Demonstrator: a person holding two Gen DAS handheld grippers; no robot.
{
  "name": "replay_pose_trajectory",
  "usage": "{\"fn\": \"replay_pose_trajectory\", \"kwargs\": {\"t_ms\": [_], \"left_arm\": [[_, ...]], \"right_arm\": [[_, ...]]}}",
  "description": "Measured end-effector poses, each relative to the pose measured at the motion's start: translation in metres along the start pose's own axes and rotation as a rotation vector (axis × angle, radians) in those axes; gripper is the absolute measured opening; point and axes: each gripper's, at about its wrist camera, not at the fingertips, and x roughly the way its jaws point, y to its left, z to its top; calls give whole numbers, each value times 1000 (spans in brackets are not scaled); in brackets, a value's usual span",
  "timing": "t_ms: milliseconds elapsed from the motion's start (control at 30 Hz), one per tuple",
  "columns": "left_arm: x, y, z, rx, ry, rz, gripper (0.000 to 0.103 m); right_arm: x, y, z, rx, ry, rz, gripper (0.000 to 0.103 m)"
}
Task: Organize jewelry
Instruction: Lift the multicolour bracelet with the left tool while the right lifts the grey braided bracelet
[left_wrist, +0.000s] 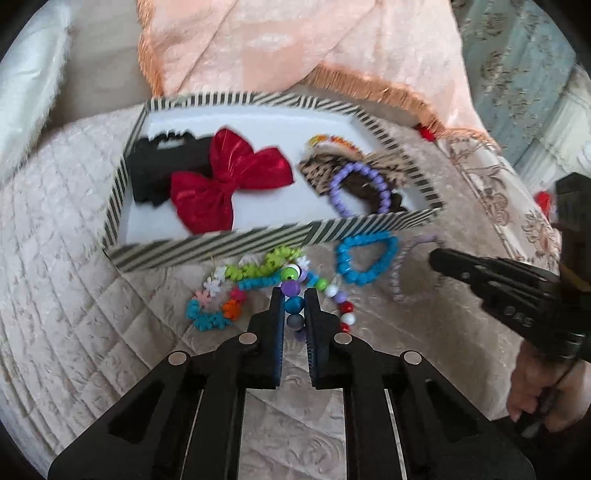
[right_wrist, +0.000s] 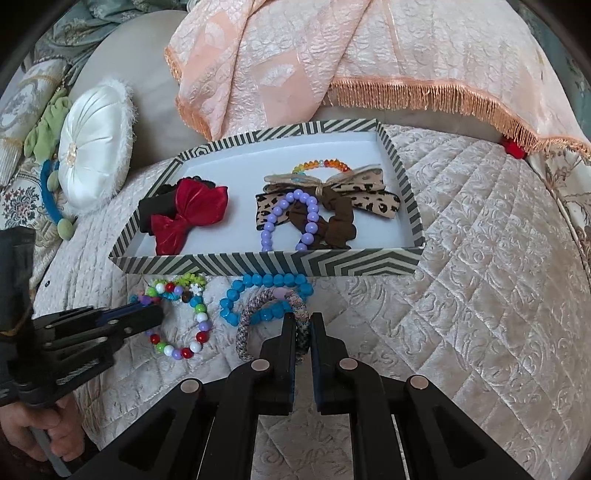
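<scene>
A striped tray (left_wrist: 207, 246) (right_wrist: 266, 264) holds a red bow (left_wrist: 229, 177) (right_wrist: 192, 212), a purple bead bracelet (left_wrist: 360, 188) (right_wrist: 291, 221), leopard bows (right_wrist: 369, 199) and an orange bead bracelet (right_wrist: 321, 164). In front of it lie a multicolour bead bracelet (left_wrist: 295, 291) (right_wrist: 184, 325), a flower bracelet (left_wrist: 221, 295), a blue bead bracelet (left_wrist: 365, 258) (right_wrist: 266, 295) and a braided hair tie (left_wrist: 397, 280) (right_wrist: 255, 325). My left gripper (left_wrist: 294, 295) (right_wrist: 147, 314) is shut on the multicolour bead bracelet. My right gripper (right_wrist: 303, 321) (left_wrist: 443, 258) is shut on the braided hair tie.
Everything lies on a quilted cream bedspread (right_wrist: 480, 277). A peach fringed cloth (right_wrist: 332, 55) hangs behind the tray. A white round cushion (right_wrist: 92, 147) and a blue headband (right_wrist: 50, 199) lie at the left.
</scene>
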Motion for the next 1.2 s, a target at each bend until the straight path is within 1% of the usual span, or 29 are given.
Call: {"fn": "replay_pose_trajectory", "kwargs": {"t_ms": [100, 200, 367, 433, 500, 600, 633, 800, 867, 1033, 1200], "left_arm": [[-11, 3, 4, 0, -20, -1, 9], [-17, 11, 4, -26, -26, 5, 9], [-27, 19, 7, -41, -53, 21, 9], [-28, 20, 7, -40, -62, 45, 9], [-28, 21, 7, -32, -72, 80, 9], [-26, 18, 4, -9, -82, 145, 9], [-25, 18, 3, -2, -81, 153, 9], [-25, 14, 2, 7, -89, 155, 9], [-26, 12, 3, 9, -93, 144, 9], [-23, 6, 2, 22, -68, 146, 9], [-20, 7, 1, 18, -56, 161, 9]], "right_arm": [[-2, 2, 0, -4, -2, -4, 7], [-3, 4, 1, -9, 2, -16, 7], [-6, -4, 0, 19, 4, -30, 7], [-6, -8, -2, 42, 5, -19, 7], [-4, -10, -3, 50, 11, -30, 7], [-7, -11, -2, 59, -6, -32, 7], [-9, -11, -1, 63, -15, -29, 7], [-13, -9, 1, 67, -22, -8, 7], [-14, -7, 1, 60, -23, -10, 7], [-15, 0, -1, 34, -24, -27, 7], [-15, 2, -1, 30, -25, -21, 7]]}}
